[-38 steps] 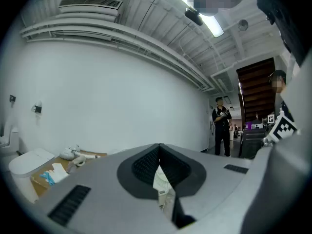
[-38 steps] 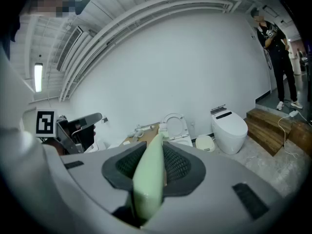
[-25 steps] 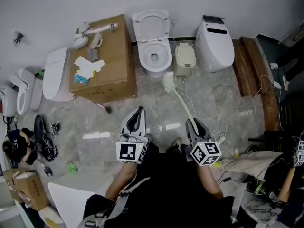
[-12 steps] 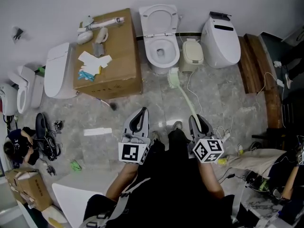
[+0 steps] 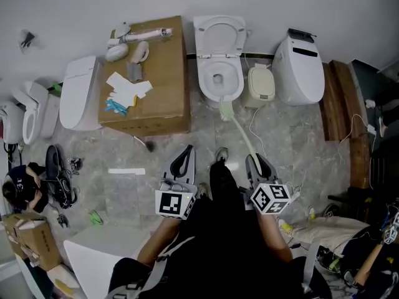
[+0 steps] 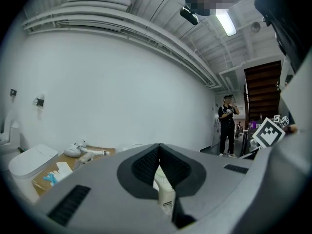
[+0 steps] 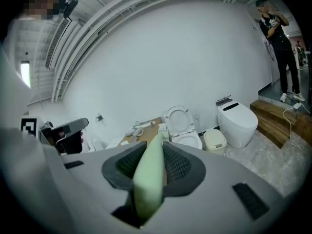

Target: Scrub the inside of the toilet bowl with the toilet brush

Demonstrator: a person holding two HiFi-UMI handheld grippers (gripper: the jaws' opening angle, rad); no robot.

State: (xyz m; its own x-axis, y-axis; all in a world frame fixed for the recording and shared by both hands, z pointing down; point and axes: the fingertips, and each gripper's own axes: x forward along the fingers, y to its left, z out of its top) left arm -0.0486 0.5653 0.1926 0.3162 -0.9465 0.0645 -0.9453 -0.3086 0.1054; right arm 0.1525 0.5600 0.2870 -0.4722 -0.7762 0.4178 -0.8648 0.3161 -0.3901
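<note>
Our right claw (image 5: 252,162) grips the end of the long brush (image 5: 239,134), whose head is just in front of the toilet (image 5: 204,75), our left claw (image 5: 184,156) is closed on nothing, and we think it is light and bendy

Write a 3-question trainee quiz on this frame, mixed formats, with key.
1. True or false: the brush head is already inside the toilet bowl.
2. Which tool grips the green brush handle? A left, B right, C both.
3. Fill in: the toilet lid is ___ (up or down).
Key: 1 false, it sits just short of the front rim. 2 B, the right tool is shut on it. 3 up.
</note>
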